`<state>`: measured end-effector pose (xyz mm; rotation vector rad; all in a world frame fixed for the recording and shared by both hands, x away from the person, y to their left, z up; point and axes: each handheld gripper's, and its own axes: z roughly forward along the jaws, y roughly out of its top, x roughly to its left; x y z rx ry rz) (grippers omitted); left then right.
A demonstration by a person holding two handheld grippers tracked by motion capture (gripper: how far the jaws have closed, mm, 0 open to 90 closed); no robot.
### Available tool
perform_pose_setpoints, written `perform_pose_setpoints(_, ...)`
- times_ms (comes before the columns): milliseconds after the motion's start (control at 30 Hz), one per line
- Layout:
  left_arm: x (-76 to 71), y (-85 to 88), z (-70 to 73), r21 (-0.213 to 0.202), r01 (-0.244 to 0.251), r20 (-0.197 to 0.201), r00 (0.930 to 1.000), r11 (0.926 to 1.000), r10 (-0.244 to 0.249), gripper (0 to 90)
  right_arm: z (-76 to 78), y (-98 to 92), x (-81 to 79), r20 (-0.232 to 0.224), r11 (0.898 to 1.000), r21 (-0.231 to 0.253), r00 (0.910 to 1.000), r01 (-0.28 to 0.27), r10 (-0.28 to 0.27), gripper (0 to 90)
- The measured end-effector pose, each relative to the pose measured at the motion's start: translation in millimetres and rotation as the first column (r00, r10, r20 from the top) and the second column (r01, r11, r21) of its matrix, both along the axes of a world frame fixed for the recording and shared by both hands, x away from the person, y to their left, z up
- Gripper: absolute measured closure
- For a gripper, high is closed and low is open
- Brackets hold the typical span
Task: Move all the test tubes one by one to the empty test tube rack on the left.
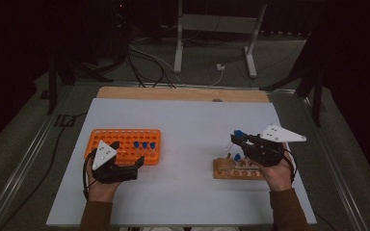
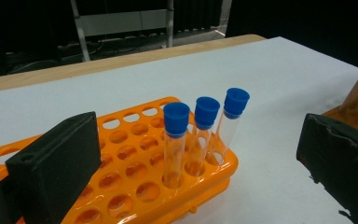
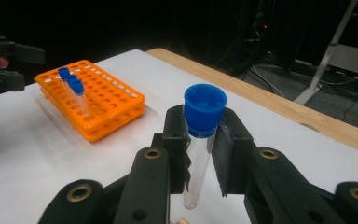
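Our right tongs pinch blue-capped tube upright, above wooden rack. Our left tongs spread wide at orange rack – three capped tubes just ahead.

The left gripper rests low, jaws wide apart, hand behind it. The right gripper is raised and clamped, pointing left.

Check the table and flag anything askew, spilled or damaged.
The foam pad on one left gripper jaw looks torn and ragged. Otherwise nothing: three capped tubes stand in the orange rack, and the right gripper holds its tube upright.
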<state>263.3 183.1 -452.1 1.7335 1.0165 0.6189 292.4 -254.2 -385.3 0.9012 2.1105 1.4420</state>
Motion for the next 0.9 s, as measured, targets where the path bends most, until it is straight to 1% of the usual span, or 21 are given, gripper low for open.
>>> perform_pose_setpoints(333,-2.2,-1.7,3.9,-0.009,0.003,0.012,0.9999,1.0,-0.003,0.8,3.3,27.6,0.8,0.0,0.999,-0.017,0.9993,-0.038,0.038,76.5)
perform_pose_setpoints(433,-2.8,-3.3,4.8,-0.008,0.009,0.015,0.9999,0.9999,-0.009,0.8,4.5,34.8,0.8,0.002,0.999,-0.019,0.9989,-0.047,0.047,76.5)
perform_pose_setpoints(667,-3.4,-7.6,6.5,-0.006,0.027,0.018,0.9995,0.9996,-0.027,0.8,3.5,51.6,0.8,-0.01,0.997,-0.026,0.9978,-0.066,0.066,76.5)
perform_pose_setpoints(900,-4.5,-13.1,7.9,-0.002,0.045,0.021,0.9988,0.999,-0.045,0.8,2.1,70.2,-2.0,-0.013,0.994,-0.052,0.9952,-0.098,0.097,76.5)
